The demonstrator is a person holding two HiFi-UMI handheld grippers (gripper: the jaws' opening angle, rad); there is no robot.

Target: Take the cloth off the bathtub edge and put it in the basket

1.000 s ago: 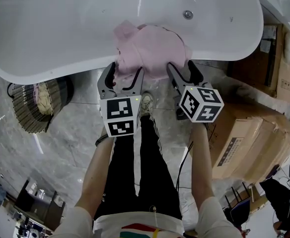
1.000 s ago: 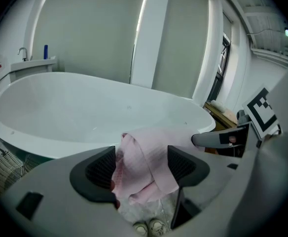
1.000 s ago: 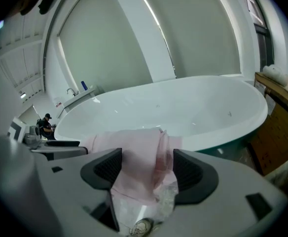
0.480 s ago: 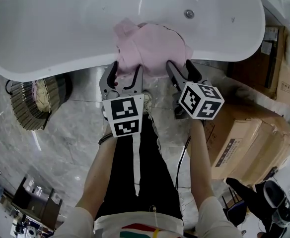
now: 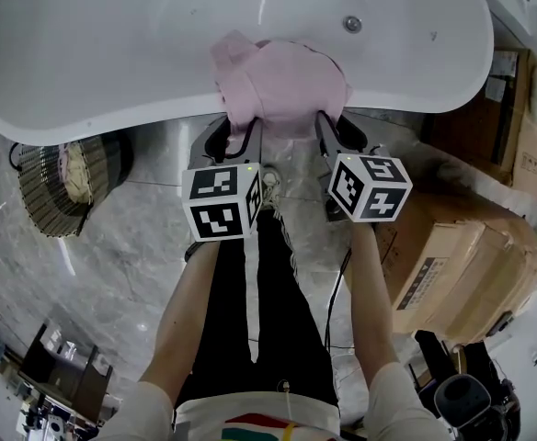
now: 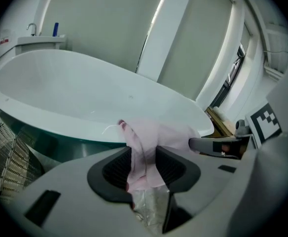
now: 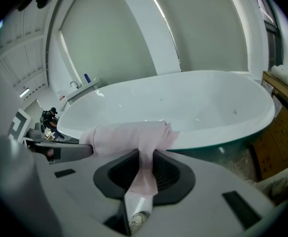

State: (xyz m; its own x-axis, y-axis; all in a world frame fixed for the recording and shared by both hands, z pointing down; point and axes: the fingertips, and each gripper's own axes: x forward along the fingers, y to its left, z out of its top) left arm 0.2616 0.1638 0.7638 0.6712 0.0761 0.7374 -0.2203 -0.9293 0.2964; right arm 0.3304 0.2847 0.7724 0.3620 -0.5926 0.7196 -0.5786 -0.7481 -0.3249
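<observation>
I'm at the grasp: left tool point(image 5: 234, 129) and right tool point(image 5: 337, 127) are closing on the pink cloth point(image 5: 282, 85) draped over the bathtub edge point(image 5: 112, 122), folds pinched in both, so next I'd lift it clear toward the basket point(image 5: 48, 191) at left.

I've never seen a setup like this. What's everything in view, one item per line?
bathtub: one, white, top of head view
cloth: one, pink, draped over the bathtub's near edge
basket: one, dark wicker, floor at left
cardboard boxes: several, brown, at right
floor: one, grey marble, underfoot
left gripper: one, grey, jaws closing, cloth between them
right gripper: one, grey, jaws closing, cloth between them
forearms: two, bare, behind the grippers
legs: two, black trousers, bottom centre
</observation>
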